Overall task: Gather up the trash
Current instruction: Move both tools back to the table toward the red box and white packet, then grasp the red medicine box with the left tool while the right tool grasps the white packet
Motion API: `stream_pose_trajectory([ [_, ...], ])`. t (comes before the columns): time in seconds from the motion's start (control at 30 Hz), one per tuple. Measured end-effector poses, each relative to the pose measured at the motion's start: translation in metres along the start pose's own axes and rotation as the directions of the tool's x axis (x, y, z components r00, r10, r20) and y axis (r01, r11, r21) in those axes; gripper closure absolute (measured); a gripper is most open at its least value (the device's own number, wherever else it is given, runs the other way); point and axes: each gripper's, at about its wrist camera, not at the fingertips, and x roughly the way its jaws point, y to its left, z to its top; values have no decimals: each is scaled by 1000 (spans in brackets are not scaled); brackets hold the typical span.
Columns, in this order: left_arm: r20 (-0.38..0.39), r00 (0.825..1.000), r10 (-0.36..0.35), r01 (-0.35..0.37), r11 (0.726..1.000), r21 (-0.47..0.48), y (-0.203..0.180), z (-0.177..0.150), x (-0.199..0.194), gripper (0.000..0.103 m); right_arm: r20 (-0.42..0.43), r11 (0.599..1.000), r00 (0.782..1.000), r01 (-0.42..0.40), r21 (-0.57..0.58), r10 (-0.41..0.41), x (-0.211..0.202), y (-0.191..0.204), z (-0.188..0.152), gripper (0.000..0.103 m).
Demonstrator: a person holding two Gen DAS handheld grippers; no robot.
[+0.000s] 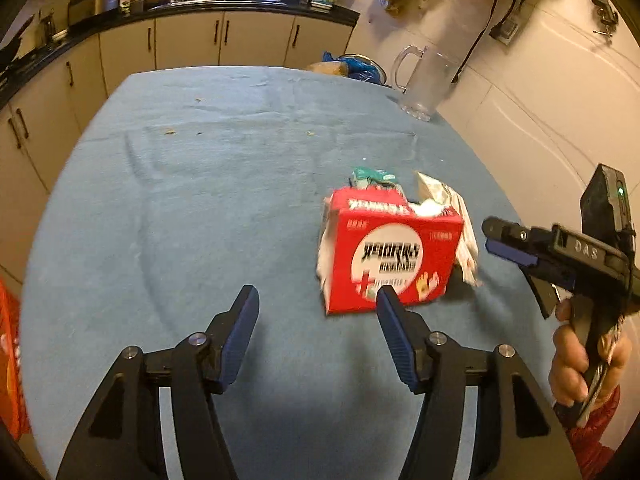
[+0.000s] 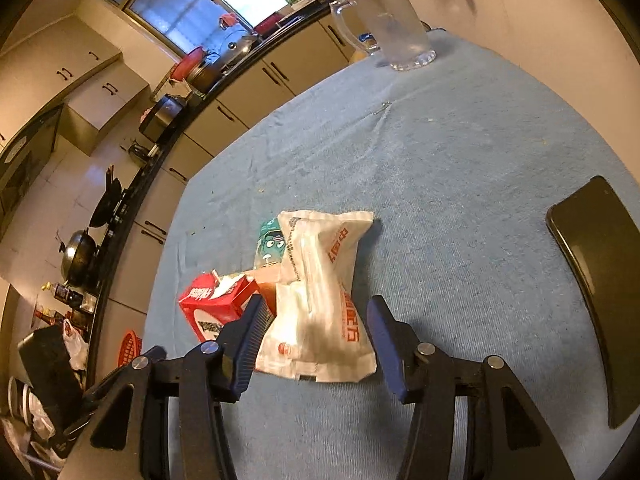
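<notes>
I judge the collecting has not really started: all the trash lies together on the blue table (image 1: 200,184). The red box (image 1: 394,254) is in front of my left tongs (image 1: 318,304), which stand wide and empty. The white packet (image 2: 324,300) lies between the fingers of my right tongs (image 2: 316,320), also apart and not pressing it. A small teal wrapper (image 2: 270,246) (partly hidden) sits behind. Nothing blocks the way; the glass jug (image 1: 422,80) and a black phone (image 2: 600,280) stay well apart.
</notes>
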Motion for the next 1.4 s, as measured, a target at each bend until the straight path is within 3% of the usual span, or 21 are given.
stream_pose_trajectory([
  [0.07, -1, 1000, -10, 10, 1000, 26, -4, 8, 13, 35, -6, 1000, 1000, -2, 10, 3, 5, -4, 1, 46],
  [0.2, -28, 999, -40, 41, 999, 33, -3, 20, 37, 34, -7, 999, 1000, -11, 34, 11, 7, -13, 4, 46],
  [0.3, -68, 988, -138, 140, 990, 24, -4, 28, 51, 34, -7, 999, 1000, -14, 44, 14, 7, -18, 6, 46],
  [0.37, -67, 985, -161, 162, 987, 9, -8, 31, 56, 34, -6, 998, 1000, -18, 56, 18, 8, -23, 8, 46],
  [0.5, -67, 988, -138, 142, 988, 57, -28, 25, 61, 36, -10, 997, 1000, -29, 73, 29, 10, -28, 9, 46],
  [0.57, -65, 991, -113, 119, 989, 89, -38, 23, 63, 56, -15, 997, 999, -28, 73, 30, 12, -29, 10, 46],
  [0.77, -43, 993, -111, 115, 988, 107, -47, 16, 52, 74, -18, 998, 999, -30, 63, 31, 13, -28, 10, 46],
  [0.93, -36, 990, -133, 137, 983, 122, -52, 9, 46, 77, -25, 998, 999, -21, 57, 22, 16, -26, 11, 43],
  [1.07, -36, 993, -117, 121, 976, 179, -62, 2, 47, 77, -14, 999, 1000, -21, 36, 21, 14, -25, 10, 56],
  [1.27, -36, 994, -102, 107, 976, 190, -67, 3, 51, 69, 40, 1000, 999, 14, 16, -15, -3, -26, 6, 59],
  [1.4, -43, 993, -108, 115, 975, 189, -69, 7, 59, 69, 47, 1000, 999, 19, 21, -20, -7, -28, 6, 59],
])
